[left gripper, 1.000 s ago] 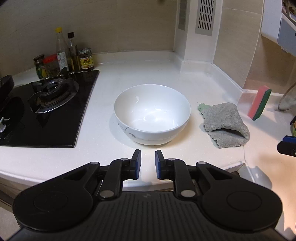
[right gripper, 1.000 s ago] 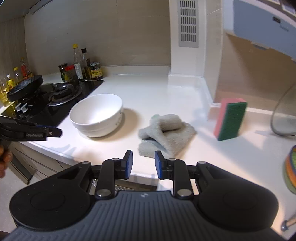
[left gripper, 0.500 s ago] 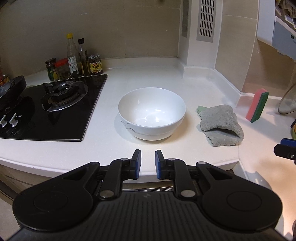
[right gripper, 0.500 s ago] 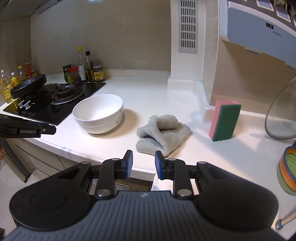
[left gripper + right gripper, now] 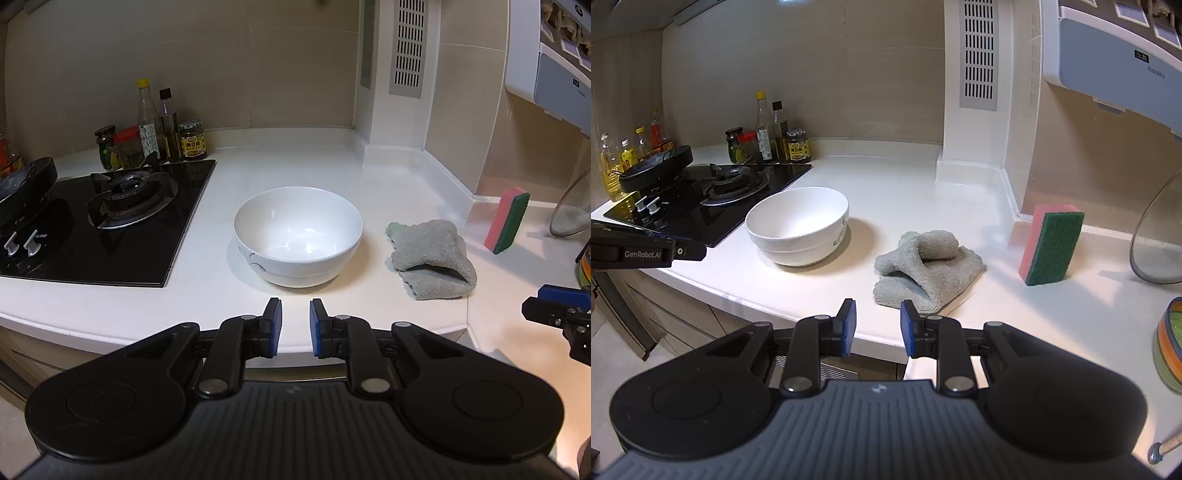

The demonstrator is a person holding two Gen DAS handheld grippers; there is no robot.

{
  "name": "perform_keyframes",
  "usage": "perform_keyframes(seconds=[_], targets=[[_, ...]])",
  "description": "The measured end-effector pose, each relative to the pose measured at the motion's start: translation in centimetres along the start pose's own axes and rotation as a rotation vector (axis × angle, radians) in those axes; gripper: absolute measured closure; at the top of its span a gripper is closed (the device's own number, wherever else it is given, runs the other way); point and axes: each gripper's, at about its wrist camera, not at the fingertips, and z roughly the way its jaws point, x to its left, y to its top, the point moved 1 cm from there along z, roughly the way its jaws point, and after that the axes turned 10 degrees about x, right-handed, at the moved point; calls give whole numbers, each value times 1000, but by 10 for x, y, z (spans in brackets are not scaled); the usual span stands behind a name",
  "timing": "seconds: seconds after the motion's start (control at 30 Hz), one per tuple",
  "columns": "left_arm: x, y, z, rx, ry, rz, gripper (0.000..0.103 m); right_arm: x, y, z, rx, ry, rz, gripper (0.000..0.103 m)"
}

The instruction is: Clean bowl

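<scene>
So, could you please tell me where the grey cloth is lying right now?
The grey cloth lies crumpled on the white counter, between the white bowl on its left and the upright sponge on its right, just ahead of the right claw.

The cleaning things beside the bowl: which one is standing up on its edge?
The pink-and-green sponge stands on edge near the wall; the grey cloth lies crumpled flat beside the bowl.

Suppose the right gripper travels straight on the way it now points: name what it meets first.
Most likely the grey cloth, lying directly ahead of the open right gripper on the countertop; depth is uncertain, and a level path might pass above it.
</scene>
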Motion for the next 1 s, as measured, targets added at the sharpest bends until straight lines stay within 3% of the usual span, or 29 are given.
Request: perform_keyframes(seconds=[1.0], targets=[[-21,-2,0,-4,6,-30,82,-2,1,7,10,-6,7,81]])
